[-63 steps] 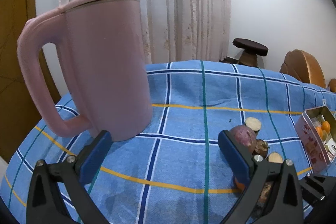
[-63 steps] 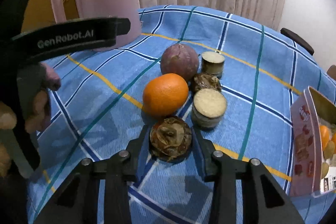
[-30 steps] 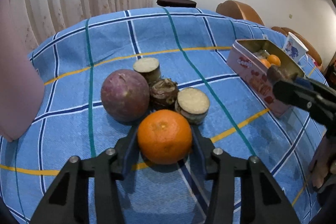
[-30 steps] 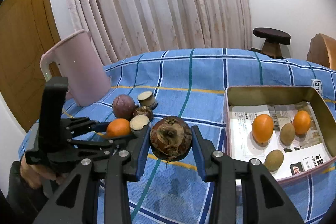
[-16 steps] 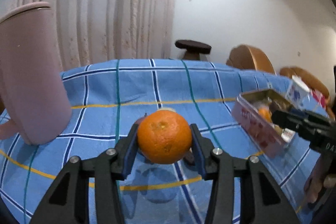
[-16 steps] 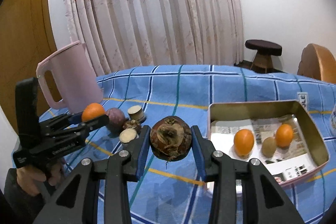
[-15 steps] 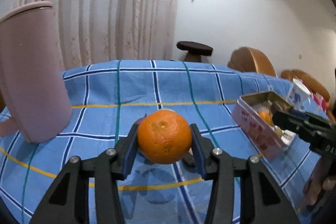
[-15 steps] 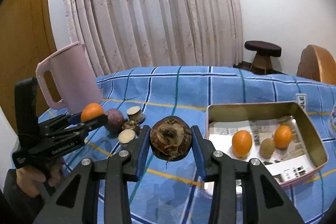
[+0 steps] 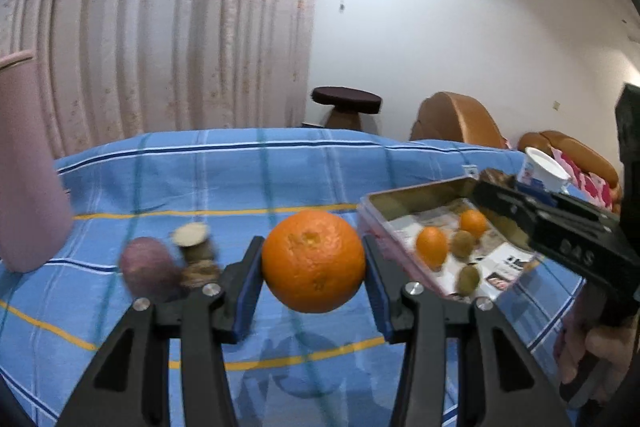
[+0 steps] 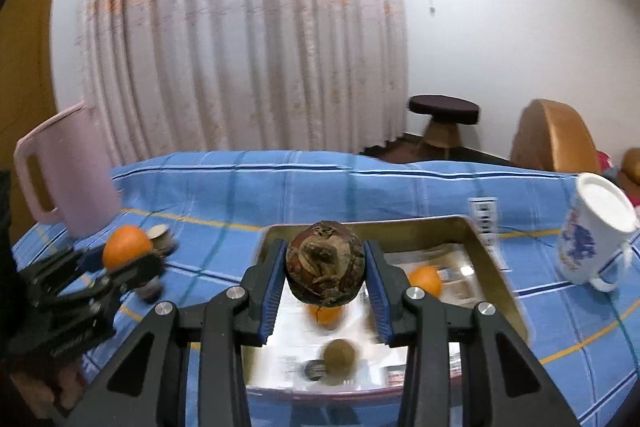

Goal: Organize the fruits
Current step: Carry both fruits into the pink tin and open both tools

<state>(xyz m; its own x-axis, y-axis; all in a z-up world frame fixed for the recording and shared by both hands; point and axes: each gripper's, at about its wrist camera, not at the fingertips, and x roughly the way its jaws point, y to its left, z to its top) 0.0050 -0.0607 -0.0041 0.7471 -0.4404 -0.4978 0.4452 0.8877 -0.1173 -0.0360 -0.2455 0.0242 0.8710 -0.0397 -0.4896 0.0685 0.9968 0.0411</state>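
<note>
My left gripper (image 9: 313,261) is shut on a large orange (image 9: 313,259) and holds it in the air above the blue checked cloth, left of the metal tin (image 9: 404,193). My right gripper (image 10: 325,270) is shut on a brown rough fruit (image 10: 325,267) and holds it over the tin (image 10: 486,259). In the tin lie small oranges (image 9: 431,247) and kiwis (image 9: 468,277). On the cloth to the left lie a purple fruit (image 9: 146,269) and cut brown pieces (image 9: 194,247). The left gripper with its orange (image 10: 126,251) also shows in the right wrist view.
A pink jug (image 10: 68,183) stands at the left of the table. A white mug with blue print (image 10: 592,239) stands right of the tin. Curtains, a dark stool (image 10: 442,117) and a wooden chair (image 10: 554,139) are beyond the table.
Both grippers have moved right with their fruit. The right gripper has come over the tin. The left gripper has swung toward the tin, away from the fruit pile.
</note>
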